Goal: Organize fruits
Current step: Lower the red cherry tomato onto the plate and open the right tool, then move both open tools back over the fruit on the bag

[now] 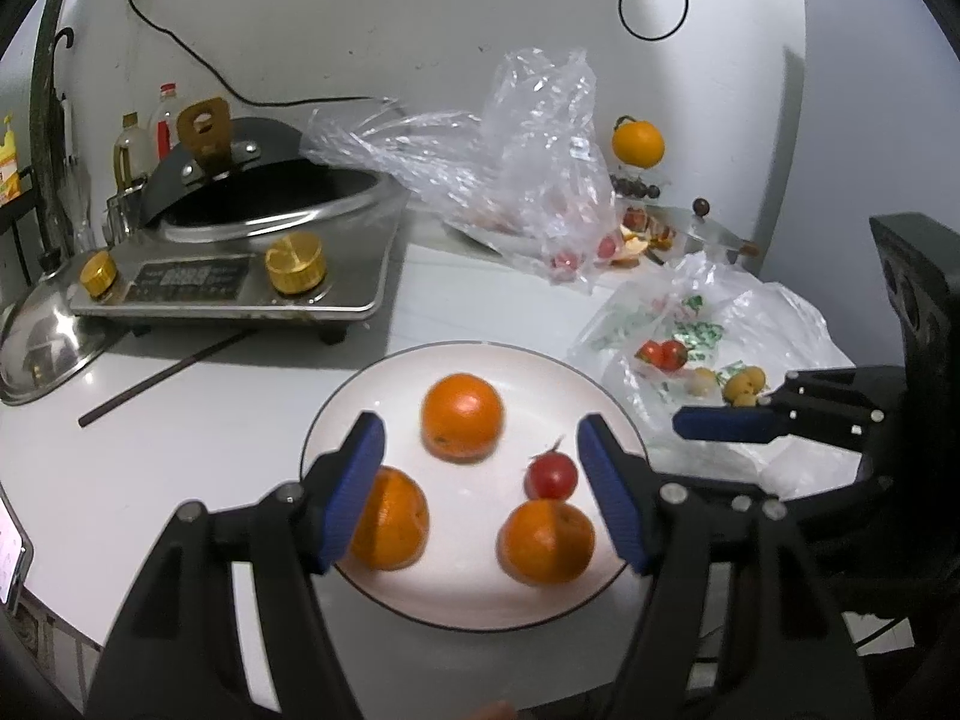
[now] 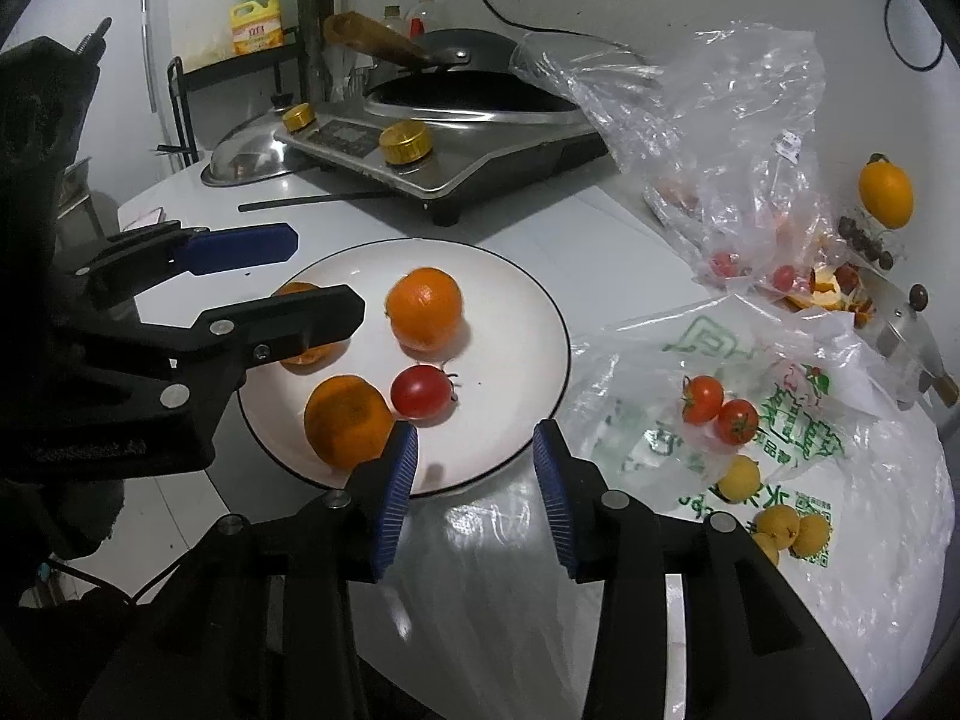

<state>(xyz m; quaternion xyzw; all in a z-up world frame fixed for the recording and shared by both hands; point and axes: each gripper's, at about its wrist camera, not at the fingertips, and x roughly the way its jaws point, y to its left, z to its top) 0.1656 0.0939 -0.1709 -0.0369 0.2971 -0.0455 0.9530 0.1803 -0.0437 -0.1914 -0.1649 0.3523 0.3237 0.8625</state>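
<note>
A white plate (image 1: 372, 594) (image 2: 516, 324) holds three oranges (image 1: 461, 416) (image 2: 425, 307) and one red tomato (image 1: 551, 476) (image 2: 422, 391). My left gripper (image 1: 483, 492) is open and empty, hovering over the plate's near side; it also shows in the right wrist view (image 2: 312, 276). My right gripper (image 2: 474, 498) is open and empty just off the plate's near rim; it also shows in the left wrist view (image 1: 720, 423). Two tomatoes (image 2: 720, 411) (image 1: 663, 354) and several small yellow fruits (image 2: 780, 525) (image 1: 744, 384) lie on a printed plastic bag (image 2: 798, 420).
An induction cooker with a wok (image 1: 240, 252) (image 2: 456, 132) stands at the back left, a steel lid (image 1: 36, 348) beside it, a dark chopstick (image 1: 162, 375) in front. Crumpled clear bags (image 1: 528, 180) (image 2: 720, 138), an orange (image 1: 637, 143) and peels lie at the back right.
</note>
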